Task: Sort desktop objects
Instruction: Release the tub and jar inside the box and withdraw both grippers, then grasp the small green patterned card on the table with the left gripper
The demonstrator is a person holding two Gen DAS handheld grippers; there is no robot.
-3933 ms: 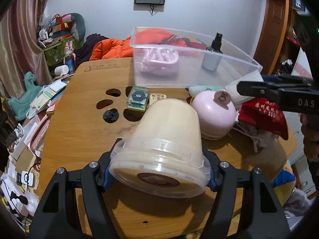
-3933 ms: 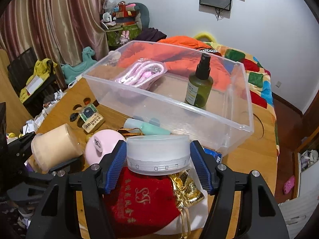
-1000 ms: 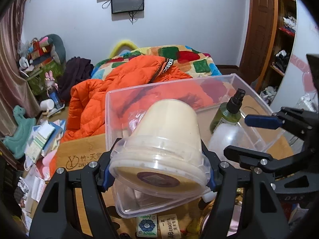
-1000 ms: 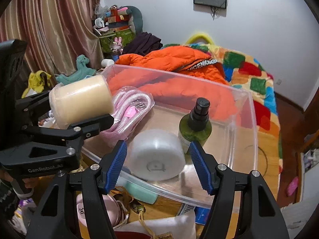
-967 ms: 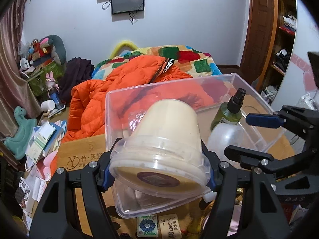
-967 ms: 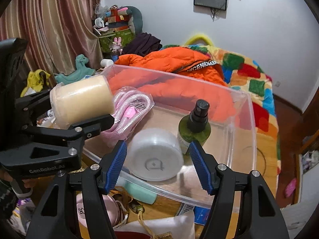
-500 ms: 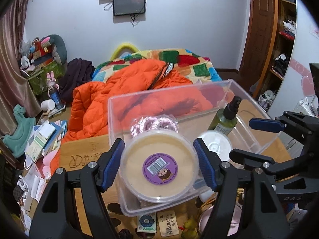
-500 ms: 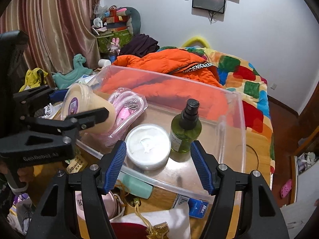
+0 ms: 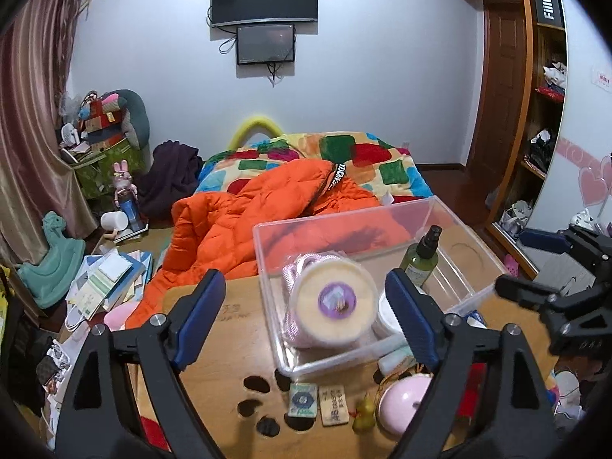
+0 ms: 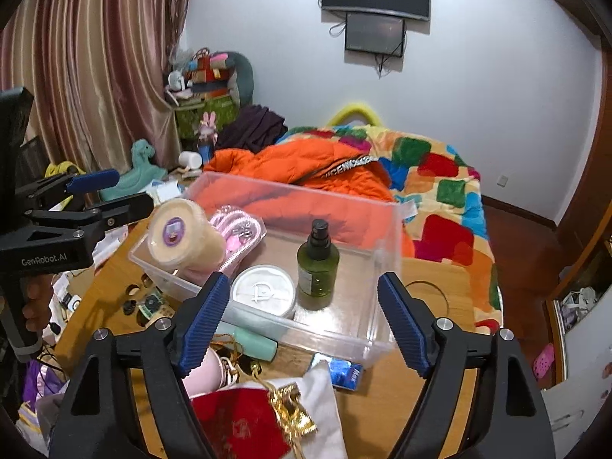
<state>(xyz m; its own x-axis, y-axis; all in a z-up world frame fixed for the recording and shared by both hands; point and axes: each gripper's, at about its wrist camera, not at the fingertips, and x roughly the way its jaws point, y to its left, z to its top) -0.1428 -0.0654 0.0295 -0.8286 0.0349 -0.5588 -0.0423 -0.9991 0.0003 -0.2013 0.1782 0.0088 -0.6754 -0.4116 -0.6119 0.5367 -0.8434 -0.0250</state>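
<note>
Starting at nine o'clock in the right wrist view, the left gripper (image 10: 103,191) hangs with its two fingers spread apart and nothing between them, just beside the near left corner of the clear bin (image 10: 382,229). The cream tub (image 10: 183,235) lies on its side inside that corner, its purple-labelled lid facing out toward eight o'clock, leaning against the pink coiled cable (image 10: 241,233) behind it. Toward the middle of the bin the white jar (image 10: 264,294) sits flat on the floor, touching or nearly touching the green spray bottle (image 10: 317,267), which stands upright at its three o'clock.

The right gripper (image 10: 300,321) is also wide open and empty, its blue pads framing the jar and bottle from the six o'clock side, above the bin's near wall.

Outside the bin, on the wooden table (image 9: 237,329), a mint tube (image 10: 248,338) lies along the near wall, a pink round case (image 9: 401,405) sits at five o'clock in the left wrist view, and two small cards (image 9: 317,405) rest beside the paw-shaped holes. A red and white pouch (image 10: 252,420) with gold trim lies at six o'clock under the right gripper.
</note>
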